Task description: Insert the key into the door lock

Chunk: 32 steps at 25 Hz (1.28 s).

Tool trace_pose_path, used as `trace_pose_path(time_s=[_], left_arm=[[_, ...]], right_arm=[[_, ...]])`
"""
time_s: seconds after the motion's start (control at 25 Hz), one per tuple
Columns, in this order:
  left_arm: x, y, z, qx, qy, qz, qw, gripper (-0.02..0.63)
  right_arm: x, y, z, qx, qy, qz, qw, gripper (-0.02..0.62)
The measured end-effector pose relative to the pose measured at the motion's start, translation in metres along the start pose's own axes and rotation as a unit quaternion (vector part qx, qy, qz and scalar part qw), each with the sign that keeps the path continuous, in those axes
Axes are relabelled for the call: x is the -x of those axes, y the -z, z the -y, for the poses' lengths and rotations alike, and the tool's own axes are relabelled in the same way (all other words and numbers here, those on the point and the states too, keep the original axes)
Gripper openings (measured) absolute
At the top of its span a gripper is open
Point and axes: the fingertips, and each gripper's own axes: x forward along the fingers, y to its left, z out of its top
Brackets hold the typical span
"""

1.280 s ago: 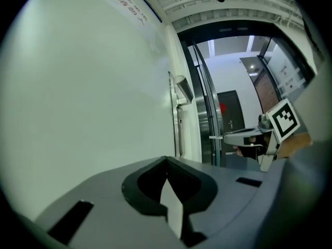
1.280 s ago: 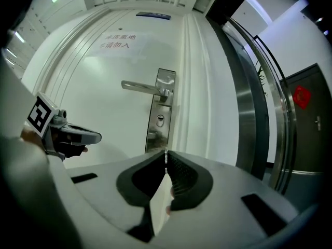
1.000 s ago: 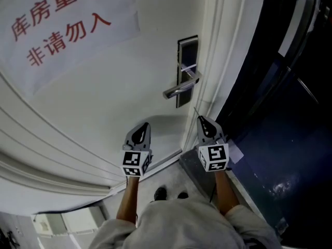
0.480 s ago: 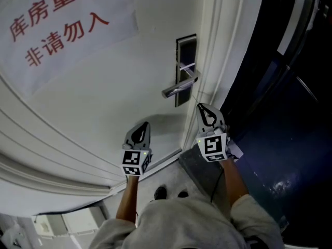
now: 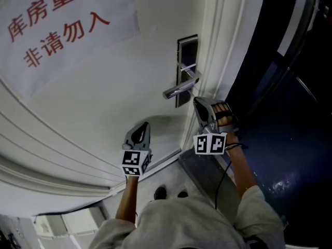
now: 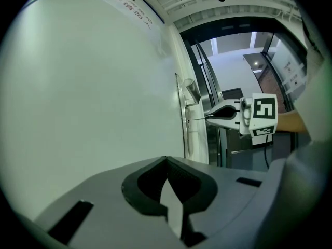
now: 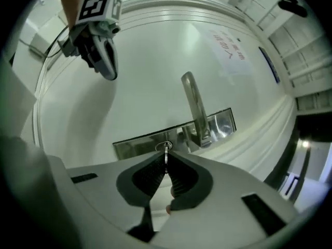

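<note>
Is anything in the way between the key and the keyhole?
Nothing visible. The right gripper holds the key, which points straight at the keyhole in the lock plate. The door handle sticks out to one side, out of the way.

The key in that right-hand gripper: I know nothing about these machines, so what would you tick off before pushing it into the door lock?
1. Grip: the right gripper is shut on the key. Ok.
2. Aim: in the right gripper view the key's tip lies over the round keyhole in the lock plate. Ok.
3. Blade turned to match the slot: the slot is too small to see. Cannot tell.
4. Door handle: beside the keyhole, apart from the key. Ok.
5. Left gripper: shut, empty, away from the lock. Ok.
6. Tip already inside: cannot tell.
</note>
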Motion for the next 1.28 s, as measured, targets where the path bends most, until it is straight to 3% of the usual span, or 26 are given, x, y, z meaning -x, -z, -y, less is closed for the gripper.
trace_pose_path(time_s=[0.16,1.28], left_arm=[[0.001,0.001,-0.004,0.002,-0.003,0.0,1.0,0.017],[-0.003,0.001,-0.009,0.003,0.0,0.001,1.0,0.017]], right_arm=[[-0.007,0.003,0.0,0.051,0.004,-0.007,0.999,0.029],[-0.03,-0.001,-0.001,0.082,-0.014,-0.012,0.996,0.029]])
